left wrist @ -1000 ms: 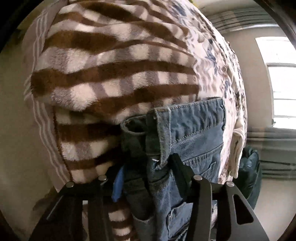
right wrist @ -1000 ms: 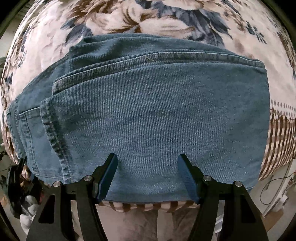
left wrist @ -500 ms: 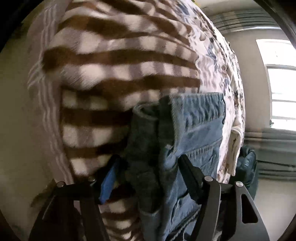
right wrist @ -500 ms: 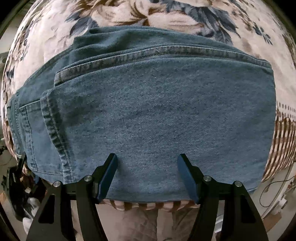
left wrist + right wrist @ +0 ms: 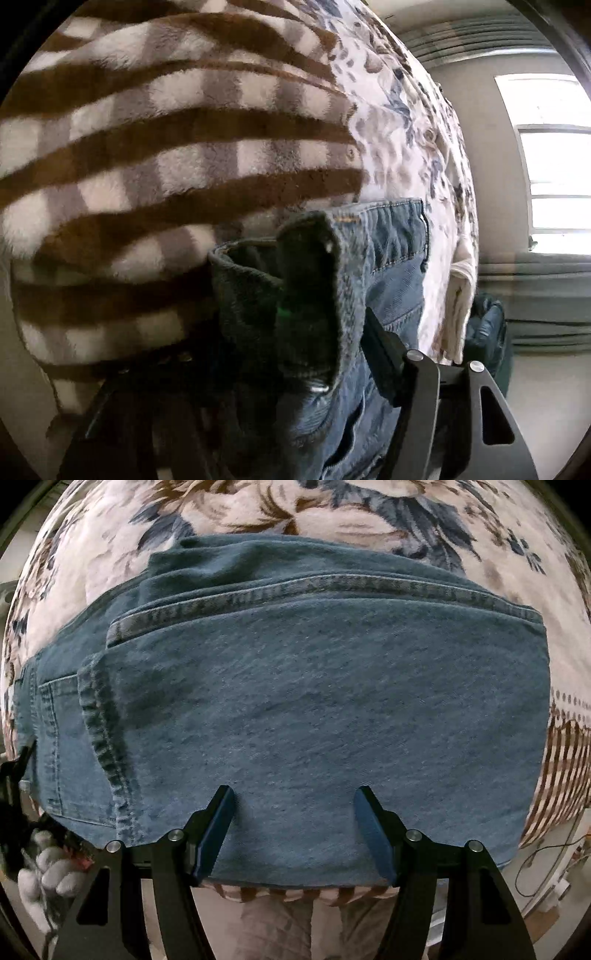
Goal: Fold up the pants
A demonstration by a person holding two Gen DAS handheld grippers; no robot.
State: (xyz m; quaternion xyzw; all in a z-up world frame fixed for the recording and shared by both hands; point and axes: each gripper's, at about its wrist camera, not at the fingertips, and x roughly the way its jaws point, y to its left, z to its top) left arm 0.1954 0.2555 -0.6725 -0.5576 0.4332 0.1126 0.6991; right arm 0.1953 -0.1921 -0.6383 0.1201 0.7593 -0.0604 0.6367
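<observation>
Blue denim jeans lie folded in layers on a bed. In the right wrist view they fill the middle, with a back pocket at the left. My right gripper is open and empty, its blue-padded fingers spread over the near fold. In the left wrist view my left gripper stands around the jeans' waistband end. Bunched denim fills the gap between the jaws and hides the left finger. The jaws are spread wide.
The bed has a brown-and-white striped fleece blanket and a floral cover. A window and a dark bag are to the right. A white-gloved hand holds the left gripper at the jeans' left end.
The left gripper has opened and pushed forward onto the waistband end, so the denim looms larger. The right gripper has stayed open and hardly moved.
</observation>
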